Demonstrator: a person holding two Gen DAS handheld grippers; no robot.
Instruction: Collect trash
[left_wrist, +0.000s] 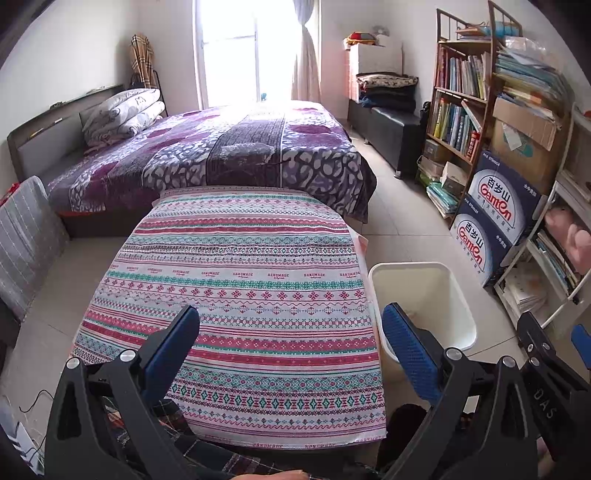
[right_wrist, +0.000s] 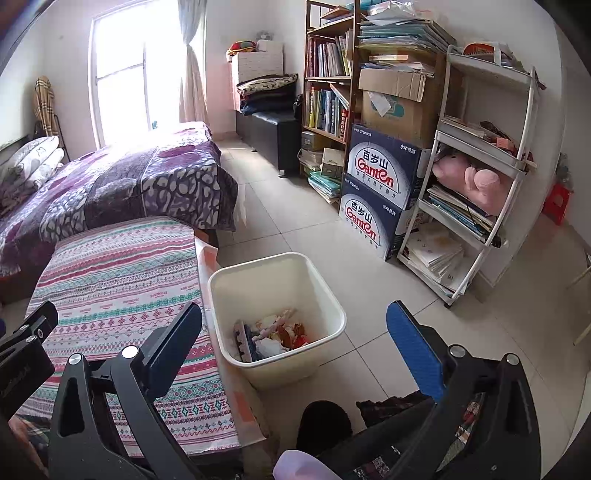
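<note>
Both tongs are hanging spread wide, and neither one is holding anything. The left tongs (left_wrist: 290, 332) are hovering over the near part of the worktop (left_wrist: 236, 280), which is wearing a striped cloth with pink and green patterns. The right tongs (right_wrist: 293, 328) are pointing down toward the cream wastebasket (right_wrist: 229, 325), which is standing on the tiled floor (right_wrist: 369, 295) just beside the right edge of the worktop. The trash (right_wrist: 273, 330) is lying at the bottom of the wastebasket: crumpled papers and wrappers in white, red and yellow, with something flat and dark leaning at the left side. Behind the worktop, the bed (left_wrist: 221, 147) with a purple blanket is stretching toward the bright window (left_wrist: 236, 48), and folded pillows are resting at its head. On the right side, two blue Ganten cartons (right_wrist: 384, 192) are sitting stacked on the floor, between a wooden bookshelf (right_wrist: 332, 74) and a white rack (right_wrist: 480, 166) which is carrying papers and a pink plush toy.
</note>
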